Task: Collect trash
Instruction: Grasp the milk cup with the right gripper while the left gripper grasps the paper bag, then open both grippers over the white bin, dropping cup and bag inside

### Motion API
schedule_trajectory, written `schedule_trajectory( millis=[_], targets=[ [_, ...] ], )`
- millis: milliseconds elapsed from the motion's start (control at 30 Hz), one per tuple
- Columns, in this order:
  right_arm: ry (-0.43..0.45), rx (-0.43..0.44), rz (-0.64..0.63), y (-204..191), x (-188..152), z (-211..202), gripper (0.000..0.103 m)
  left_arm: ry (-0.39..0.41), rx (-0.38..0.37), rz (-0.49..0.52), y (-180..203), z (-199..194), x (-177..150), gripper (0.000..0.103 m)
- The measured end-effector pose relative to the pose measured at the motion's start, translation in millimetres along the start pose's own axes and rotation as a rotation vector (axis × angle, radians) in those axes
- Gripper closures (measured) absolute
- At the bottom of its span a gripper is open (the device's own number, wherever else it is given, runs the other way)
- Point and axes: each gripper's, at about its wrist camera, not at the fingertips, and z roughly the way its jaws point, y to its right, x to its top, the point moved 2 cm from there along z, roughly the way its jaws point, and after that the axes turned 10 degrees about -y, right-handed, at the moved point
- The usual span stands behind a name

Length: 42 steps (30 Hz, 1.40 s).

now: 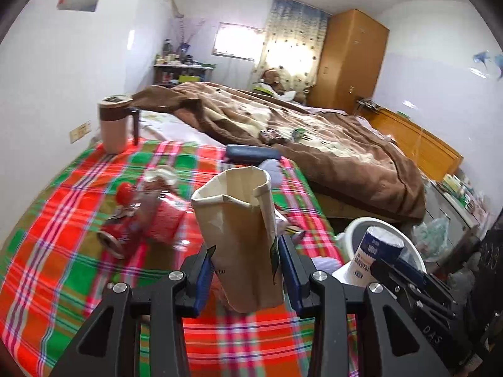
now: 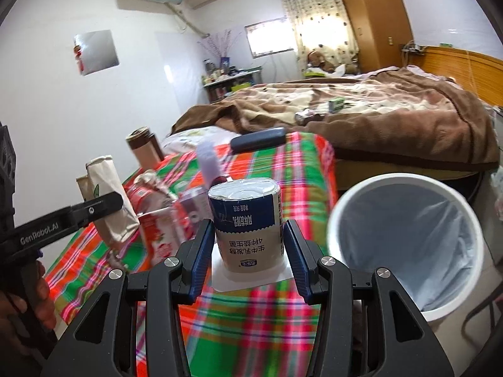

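Observation:
In the left wrist view my left gripper [image 1: 245, 251] is shut on a beige paper carton [image 1: 235, 213], upright with its top torn open, above the plaid cloth. In the right wrist view my right gripper [image 2: 248, 238] is shut on an upside-down blue and white yogurt cup [image 2: 246, 220], lifted off the table's right part. The same cup [image 1: 377, 248] and the right gripper [image 1: 396, 267] show at the lower right of the left view. Just right of the cup stands a white bin [image 2: 405, 282] with a pale liner. Left of it, the left gripper [image 2: 107, 207] carries the carton [image 2: 107, 182].
On the plaid tablecloth [image 1: 56, 226] lie a crushed red-labelled bottle [image 1: 157, 216] and a crumpled tissue [image 1: 162, 174]. A beige lidded mug [image 1: 114, 125] and a dark blue case [image 1: 251, 154] stand at the far edge. A bed with a brown blanket [image 1: 314, 138] lies beyond.

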Motion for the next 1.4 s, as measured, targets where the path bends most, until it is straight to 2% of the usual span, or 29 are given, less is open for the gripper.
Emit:
schedule_trajectory(
  millis=[200,500,867,1033,1133,1200,1233,1267,1400],
  targets=[
    [0.027,-0.058,0.035,26.4,4.7,-8.8,0.056,-0.024,-0.050,0.076,41.0,11.5,2.5,0.063],
    [0.020,-0.155,0.114,80.9,11.5,-11.3,0.056,-0.095,-0.172,0.172,110.9,47.8,3.3,0.063],
    [-0.073,-0.246,0.162,134.1,-1.7,0.2,0.056,-0.195,-0.256,0.283,194.1,97.7,-5.7,0.062],
    [-0.108,-0.276,0.172,154.1,-5.4,2.2,0.055,-0.229,-0.257,0.313,216.4,116.7,-10.7,0.059],
    [-0.128,-0.288,0.191,160.8,-7.8,2.7,0.055,-0.255,-0.270,0.309,220.4,125.8,-10.8,0.052],
    [-0.135,-0.278,0.193,162.0,-9.4,1.7,0.049,-0.265,-0.257,0.305,220.4,130.1,-12.2,0.049],
    [-0.136,-0.278,0.193,162.3,-10.0,1.2,0.040,-0.264,-0.250,0.307,220.0,130.9,-12.9,0.046],
    [-0.135,-0.282,0.192,162.0,-10.5,0.1,0.038,-0.263,-0.247,0.307,218.5,132.0,-13.2,0.042],
    [-0.130,-0.286,0.206,162.3,-11.2,-2.4,0.038,-0.262,-0.247,0.287,211.3,130.2,-12.8,0.041]
  ],
)
